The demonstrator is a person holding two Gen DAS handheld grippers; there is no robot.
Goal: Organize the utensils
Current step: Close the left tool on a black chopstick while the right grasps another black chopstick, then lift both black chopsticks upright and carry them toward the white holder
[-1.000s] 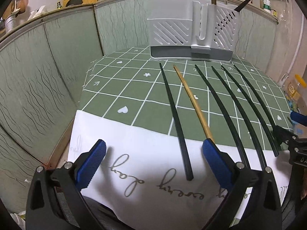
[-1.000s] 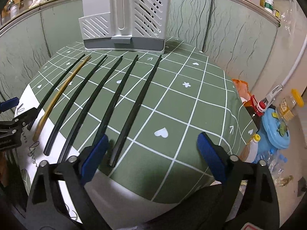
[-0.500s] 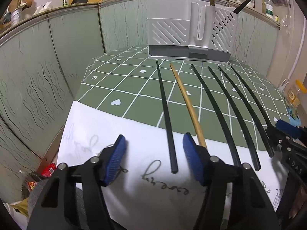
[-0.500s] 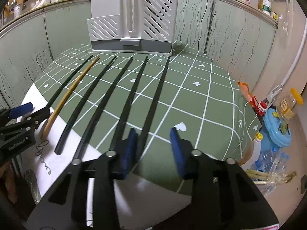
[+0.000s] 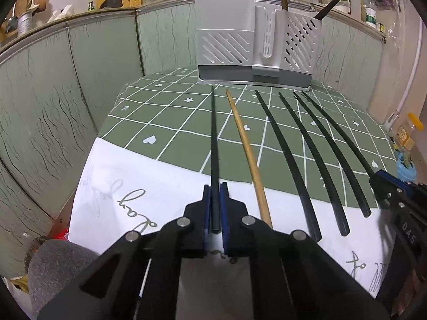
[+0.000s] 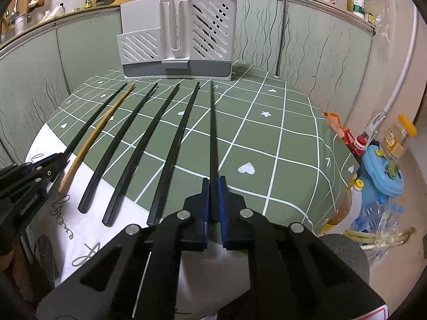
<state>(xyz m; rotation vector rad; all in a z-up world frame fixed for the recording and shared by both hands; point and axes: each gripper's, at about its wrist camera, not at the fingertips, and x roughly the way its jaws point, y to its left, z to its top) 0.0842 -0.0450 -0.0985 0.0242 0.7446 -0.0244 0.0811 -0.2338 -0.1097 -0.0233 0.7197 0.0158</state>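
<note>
Several black chopsticks and one wooden chopstick (image 5: 248, 149) lie fanned out on the green checked tablecloth (image 5: 173, 122). My left gripper (image 5: 214, 186) is shut on the near end of the leftmost black chopstick (image 5: 213, 133). The rightmost black chopstick (image 6: 212, 133) has its near end pinched between the blue pads of my right gripper (image 6: 212, 181), which is shut. The left gripper (image 6: 57, 160) also shows at the left edge of the right wrist view. A grey slotted utensil holder (image 6: 176, 42) stands at the table's far edge with chopsticks in its right compartment.
A white cloth with script lettering (image 5: 128, 186) covers the near table edge. Green panelled walls (image 5: 53, 85) surround the table. Bottles, a blue container (image 6: 384, 170) and plastic bags sit on the floor to the right. Kitchenware lines the ledge above the wall.
Both grippers went from wide open to shut. The left one closed on the leftmost black chopstick and the right one closed on the rightmost black chopstick.
</note>
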